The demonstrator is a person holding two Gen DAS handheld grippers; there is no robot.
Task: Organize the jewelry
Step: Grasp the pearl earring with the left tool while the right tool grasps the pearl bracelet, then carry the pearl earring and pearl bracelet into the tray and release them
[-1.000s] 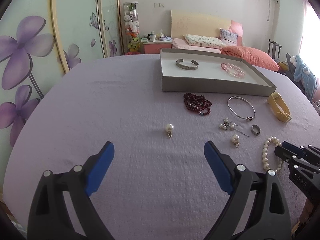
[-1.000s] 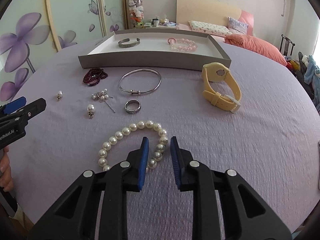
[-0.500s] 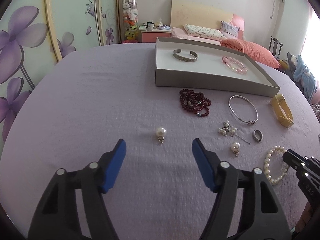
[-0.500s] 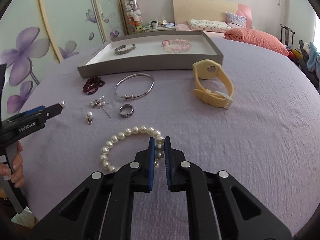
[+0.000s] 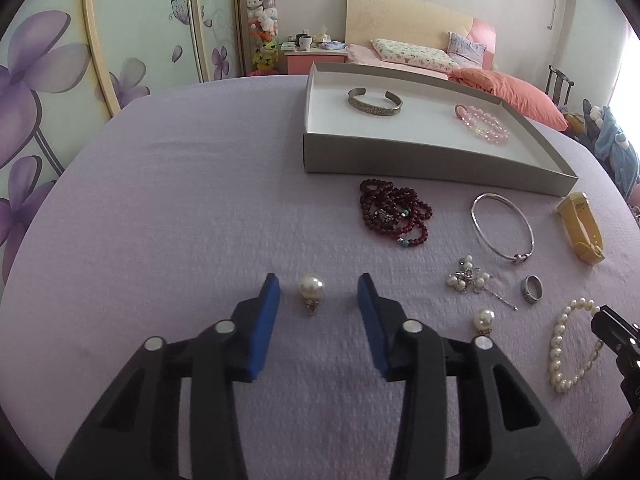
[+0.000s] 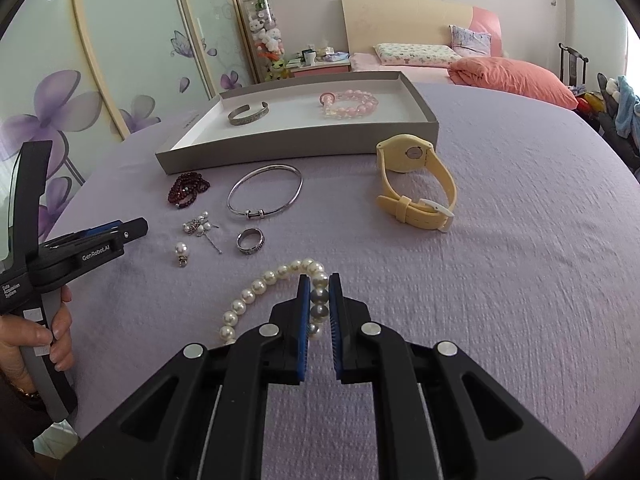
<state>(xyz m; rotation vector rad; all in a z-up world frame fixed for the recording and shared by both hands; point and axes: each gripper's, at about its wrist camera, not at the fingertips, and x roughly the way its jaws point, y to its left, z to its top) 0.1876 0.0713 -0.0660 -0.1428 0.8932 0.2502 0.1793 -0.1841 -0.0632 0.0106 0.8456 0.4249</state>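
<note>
My left gripper (image 5: 318, 292) is open, its blue pads on either side of a pearl earring (image 5: 311, 290) on the purple cloth. My right gripper (image 6: 319, 300) is shut on the white pearl bracelet (image 6: 260, 286), which also shows in the left wrist view (image 5: 566, 344). The grey tray (image 6: 296, 146) at the back holds a silver cuff (image 6: 248, 114) and a pink bead bracelet (image 6: 350, 104). The left gripper shows at the left of the right wrist view (image 6: 120, 232).
Loose on the cloth: dark red beads (image 5: 394, 212), a thin silver bangle (image 5: 502, 228), a pearl brooch (image 5: 468, 278), a silver ring (image 5: 532, 289), a second pearl earring (image 5: 483, 320) and a yellow watch (image 6: 416, 184). A bed and wardrobe stand behind.
My left gripper has moved forward and narrowed around the pearl earring. My right gripper has closed on the pearl bracelet.
</note>
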